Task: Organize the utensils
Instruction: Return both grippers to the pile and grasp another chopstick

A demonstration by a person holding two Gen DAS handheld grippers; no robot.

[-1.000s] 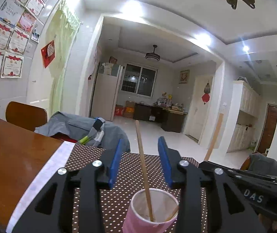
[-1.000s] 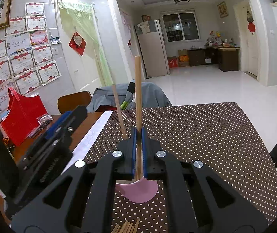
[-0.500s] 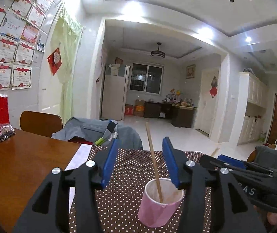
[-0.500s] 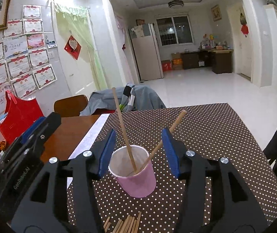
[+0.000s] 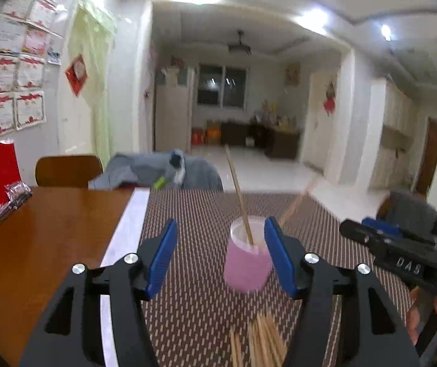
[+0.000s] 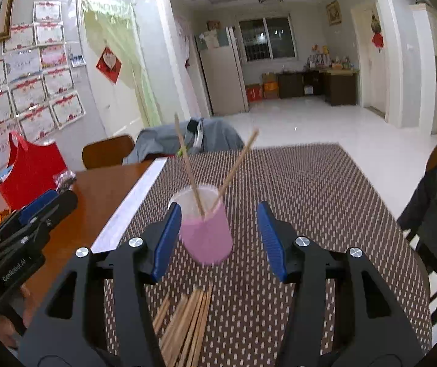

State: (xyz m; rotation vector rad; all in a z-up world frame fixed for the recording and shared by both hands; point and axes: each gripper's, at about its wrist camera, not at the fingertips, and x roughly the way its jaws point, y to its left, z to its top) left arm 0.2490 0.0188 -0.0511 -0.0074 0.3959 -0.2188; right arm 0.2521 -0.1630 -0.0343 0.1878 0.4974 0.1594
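Right wrist view: your right gripper fingers gape wide, empty, framing the pink cup with two chopsticks leaning inside, loose chopstick pile on the surface just below for your next pick; left gripper equally open, holding nothing.

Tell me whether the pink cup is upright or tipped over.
Upright. The pink cup stands on the dotted tablecloth with its open rim facing up, and two chopsticks lean inside it.

Bright ceiling lights glare; left view motion-blurred, right sharper, fisheye-bent dark edges

Left hand-held gripper reads "GenRobot.AI", approx.; right hand-held gripper reads "DAS".
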